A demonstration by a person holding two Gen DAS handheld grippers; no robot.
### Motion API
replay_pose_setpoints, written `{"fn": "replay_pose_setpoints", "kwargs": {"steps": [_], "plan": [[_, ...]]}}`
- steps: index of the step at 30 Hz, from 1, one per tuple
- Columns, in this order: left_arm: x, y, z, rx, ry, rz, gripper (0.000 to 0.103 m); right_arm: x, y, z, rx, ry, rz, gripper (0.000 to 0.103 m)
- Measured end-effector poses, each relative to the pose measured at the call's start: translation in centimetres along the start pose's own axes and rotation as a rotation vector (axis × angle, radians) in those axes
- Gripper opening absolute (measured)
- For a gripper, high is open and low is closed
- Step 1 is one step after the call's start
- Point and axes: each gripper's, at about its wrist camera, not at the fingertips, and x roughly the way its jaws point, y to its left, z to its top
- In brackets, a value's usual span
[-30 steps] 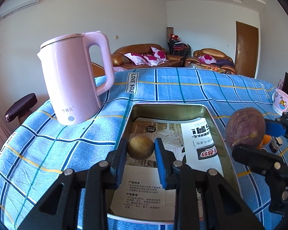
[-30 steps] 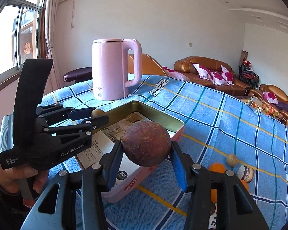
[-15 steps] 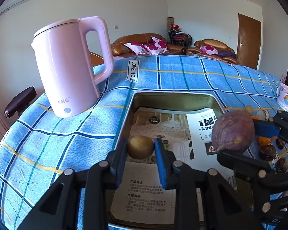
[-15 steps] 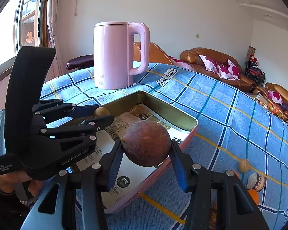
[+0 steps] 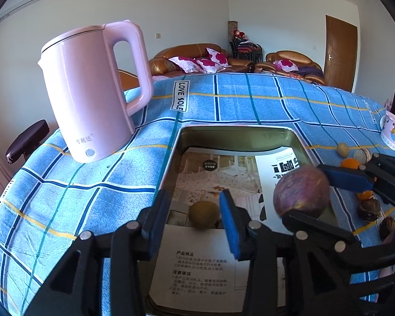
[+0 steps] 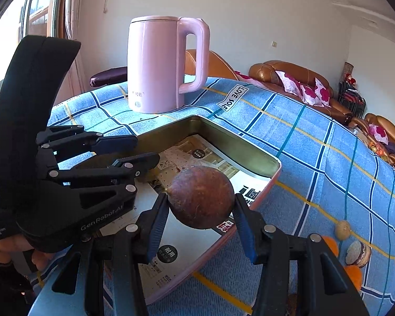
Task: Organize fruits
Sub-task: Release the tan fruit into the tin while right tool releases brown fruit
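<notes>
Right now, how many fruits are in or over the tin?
2. A brown fruit lies on the tin's paper between the open left gripper's fingers; a purple passion fruit is clamped in the right gripper above it. Grippers hide the near end.

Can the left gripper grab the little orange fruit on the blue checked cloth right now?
Probably not yet. The left gripper sits open over the metal tin, and the right gripper, holding the round purple-brown fruit, hangs between it and the small orange fruit past the tin's far side.
</notes>
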Motion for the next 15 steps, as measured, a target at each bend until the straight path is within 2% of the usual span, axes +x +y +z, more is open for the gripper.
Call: {"fn": "replay_pose_setpoints", "kwargs": {"steps": [2,5,8,10,15], "plan": [[-0.3,-0.1,-0.1,-0.006,-0.008,-0.014,0.058,-0.4,-0.2,0.0,0.007,-0.015,-0.017,0.053],[-1.1,-0.4,-0.1,-0.01,-0.028,-0.025,0.067,-1.2,-0.7,-0.1,0.027,-0.037,-0.022,0.055],[-2.6,-0.8,-0.2,-0.002,-0.078,0.03,0.1,-2.5,-1.1,-0.6,0.037,-0.059,-0.039,0.06],[-3.5,-0.9,-0.1,0.0,-0.11,0.034,0.101,-3.4,-1.5,-1.2,0.045,-0.068,-0.048,0.062],[-4.9,-1.9,-0.1,-0.009,-0.13,0.001,0.101,-6.5,-3.5,-4.1,0.101,-0.084,-0.09,0.065]]}}
